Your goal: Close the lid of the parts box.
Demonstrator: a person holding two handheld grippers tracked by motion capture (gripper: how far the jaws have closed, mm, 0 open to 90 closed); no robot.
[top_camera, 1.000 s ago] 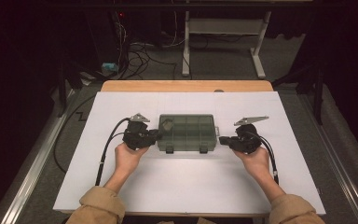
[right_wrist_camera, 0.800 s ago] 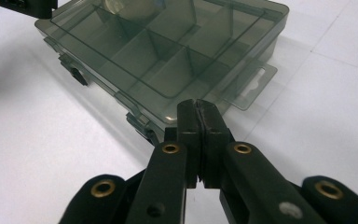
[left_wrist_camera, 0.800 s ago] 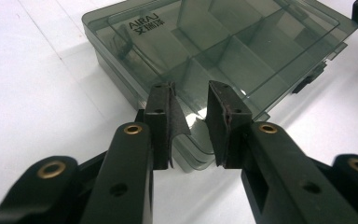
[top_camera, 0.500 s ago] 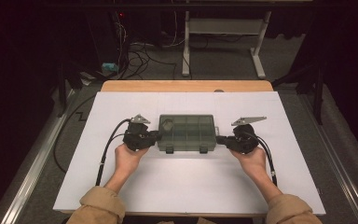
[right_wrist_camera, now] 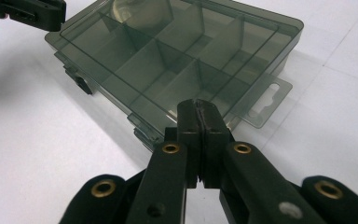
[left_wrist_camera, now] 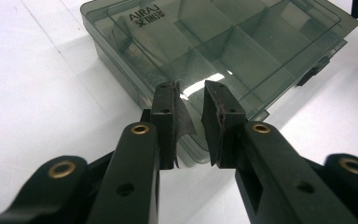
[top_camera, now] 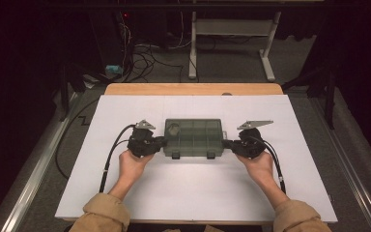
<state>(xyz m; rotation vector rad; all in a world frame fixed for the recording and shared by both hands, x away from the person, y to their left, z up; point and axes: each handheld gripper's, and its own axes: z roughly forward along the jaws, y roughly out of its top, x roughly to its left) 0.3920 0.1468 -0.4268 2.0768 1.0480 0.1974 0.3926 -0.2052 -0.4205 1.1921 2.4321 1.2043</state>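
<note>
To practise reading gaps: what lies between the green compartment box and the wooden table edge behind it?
The stretch is bare: in the high view, plain white sheet runs from the compartment box to the wooden table edge.

Both forearms enter from the bottom edge of the high view, tan sleeves at the lower left and lower right, angled inward toward the frame's centre. Left hand (top_camera: 131,164) grips the left gripper (top_camera: 159,141), which points right; its 2 jaws have just been closing and stand a narrow gap apart. Right hand (top_camera: 257,165) grips the right gripper (top_camera: 226,144), which points left, jaws pressed together. Cables trail back beside each wrist.
</note>
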